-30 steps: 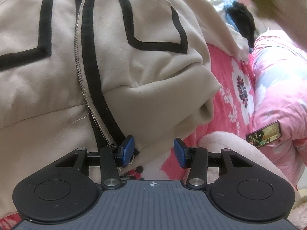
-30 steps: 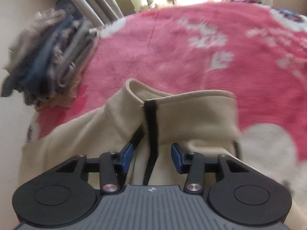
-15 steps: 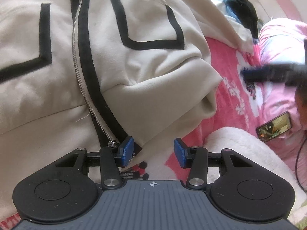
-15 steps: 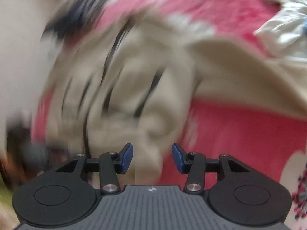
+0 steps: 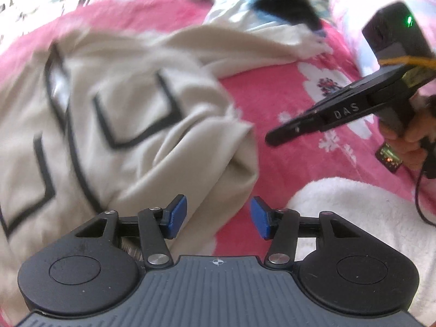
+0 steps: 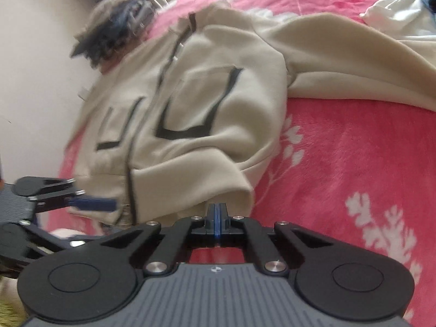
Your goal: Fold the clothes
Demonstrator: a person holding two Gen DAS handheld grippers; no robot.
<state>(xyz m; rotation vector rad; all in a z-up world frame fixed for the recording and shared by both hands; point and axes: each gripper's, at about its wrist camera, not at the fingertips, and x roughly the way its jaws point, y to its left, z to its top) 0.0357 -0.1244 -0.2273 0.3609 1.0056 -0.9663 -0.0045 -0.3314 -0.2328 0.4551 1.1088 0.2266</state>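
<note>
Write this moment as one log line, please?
left gripper: open, empty | right gripper: shut, at hem | beige jacket: unfolded on pink blanket

Bright daylight, motion blur across both views, fisheye-bent edges.

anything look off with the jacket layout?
Yes: the beige jacket lies rumpled, not flat. Its sleeve trails off toward the white garment, and the hem corner is bunched.
</note>
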